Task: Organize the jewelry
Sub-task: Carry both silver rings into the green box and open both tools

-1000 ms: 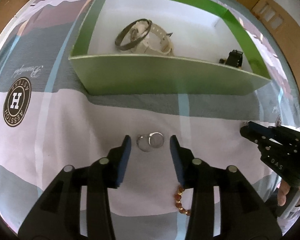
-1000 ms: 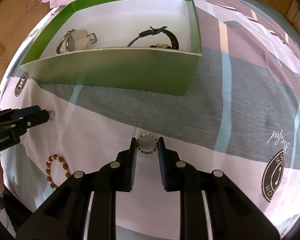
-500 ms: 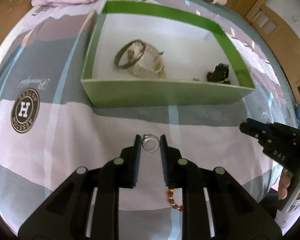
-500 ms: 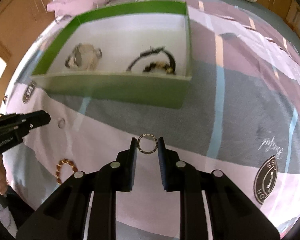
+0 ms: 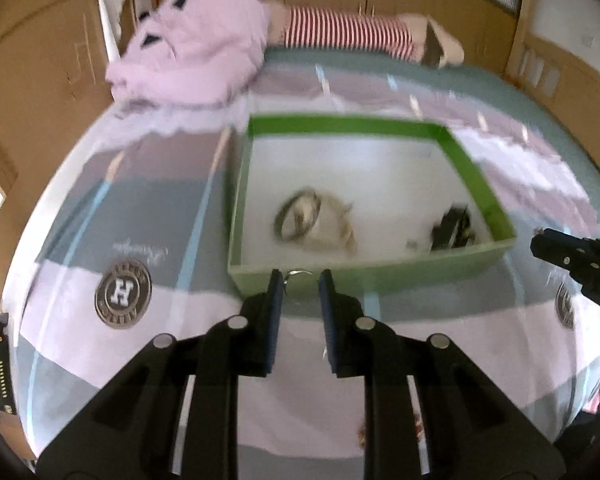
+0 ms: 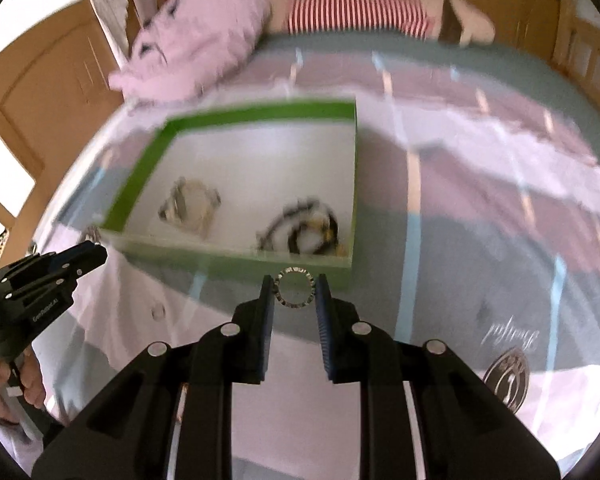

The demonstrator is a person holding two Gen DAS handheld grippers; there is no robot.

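Round bedspread badge (image 5: pixel 123 299) — letter "H".

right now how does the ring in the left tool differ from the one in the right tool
The ring in the left tool is thin, plain silver wire, with only its top arc showing above the pads. The ring in the right tool is wider, with a patterned, studded-looking band, and its full circle faces the camera. Both are round, silvery, pinched between the pads, in front of the green box.
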